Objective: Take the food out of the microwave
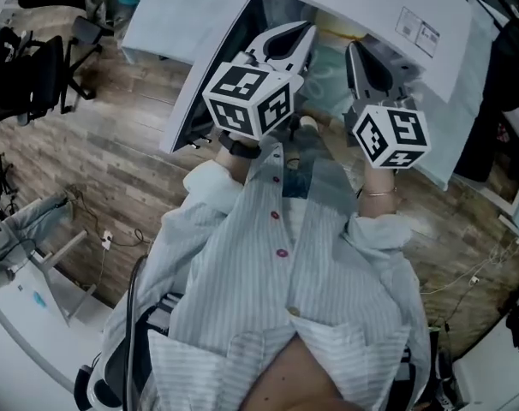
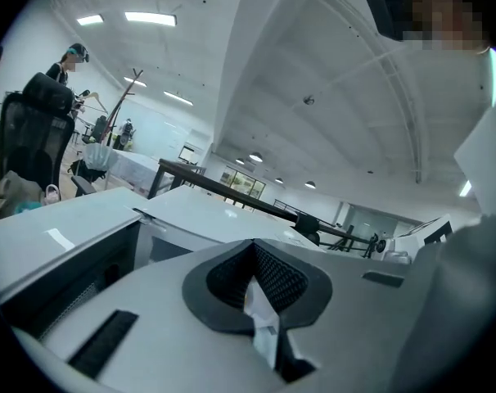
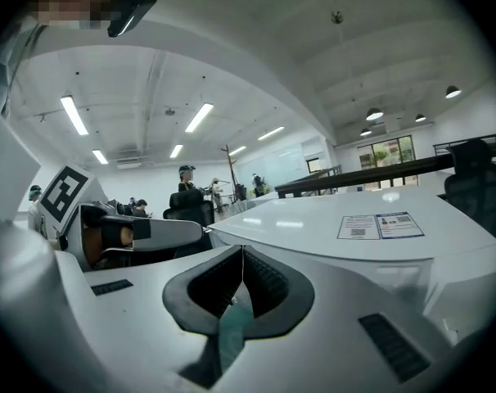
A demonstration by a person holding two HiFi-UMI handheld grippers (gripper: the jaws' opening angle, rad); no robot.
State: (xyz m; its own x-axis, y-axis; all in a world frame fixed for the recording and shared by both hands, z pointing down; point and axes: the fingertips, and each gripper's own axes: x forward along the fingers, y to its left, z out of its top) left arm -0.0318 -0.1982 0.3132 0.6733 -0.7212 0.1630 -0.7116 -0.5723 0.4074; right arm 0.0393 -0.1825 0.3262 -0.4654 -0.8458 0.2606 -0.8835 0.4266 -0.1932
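Food and microwave: shown in no view; their place could not be told.

Left gripper [image 1: 299,29]: jaws closed pad to pad, nothing between them; held out ahead of the person's chest, over the edge of a white table [image 1: 191,24]; left marker cube [image 1: 247,99] at its rear.

Right gripper [image 1: 356,50]: jaws likewise closed and empty; beside the left gripper and apart from it; right marker cube [image 1: 390,134] at its rear, above a wrist with a thin bracelet [image 1: 379,193].

Striped shirt [image 1: 328,289]: pale, with dark red buttons; filled the lower head view.

Second white table [image 1: 465,50]: lay to the right; carried a printed label [image 3: 381,225] near its edge.

Wood-plank floor [image 1: 88,152]: at left; a black office chair [image 1: 37,67] stood on it.

Background, gripper views: strip ceiling lights [image 2: 150,18]; coat stand [image 2: 132,88]; people [image 3: 187,178], well apart from both grippers.
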